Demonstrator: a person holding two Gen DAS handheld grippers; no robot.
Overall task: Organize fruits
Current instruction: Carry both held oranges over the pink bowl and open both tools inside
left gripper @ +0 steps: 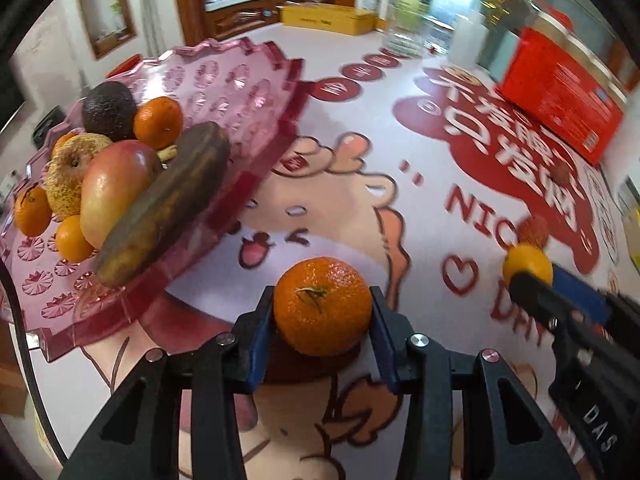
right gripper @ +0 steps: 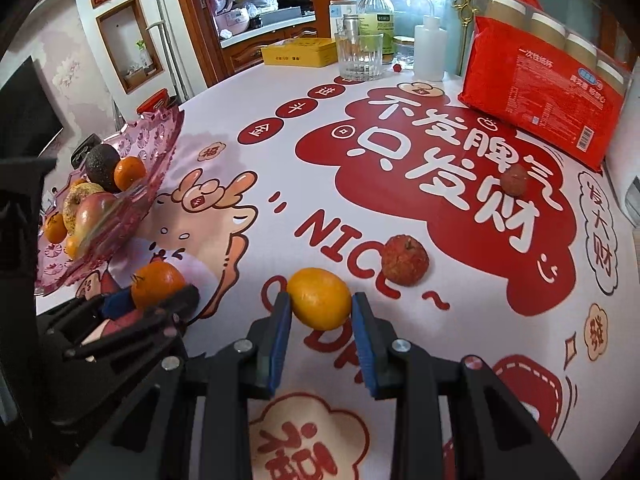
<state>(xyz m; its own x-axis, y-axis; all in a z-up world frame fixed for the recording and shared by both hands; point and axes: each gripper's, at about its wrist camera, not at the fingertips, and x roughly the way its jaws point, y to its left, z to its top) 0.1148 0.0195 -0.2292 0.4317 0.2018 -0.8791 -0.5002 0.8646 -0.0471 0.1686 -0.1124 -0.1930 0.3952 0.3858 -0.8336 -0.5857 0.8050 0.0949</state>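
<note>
Left gripper [left gripper: 322, 312]: jaws pinching tangerine [left gripper: 322, 307]. Right gripper [right gripper: 320, 312]: jaws pinching orange [right gripper: 319, 298]. Pink tray [left gripper: 256, 80] of fruit on counter [right gripper: 280, 152].

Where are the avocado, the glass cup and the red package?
avocado [left gripper: 109, 110], left wrist view, middle of its dark skin.
glass cup [right gripper: 359, 57], right wrist view, middle of its ribbed wall.
red package [right gripper: 536, 96], right wrist view, middle of its printed front.

Both wrist views skim low over the desk [left gripper: 360, 60]; shared pink fruit tray [left gripper: 248, 80] at 10 o'clock.
</note>
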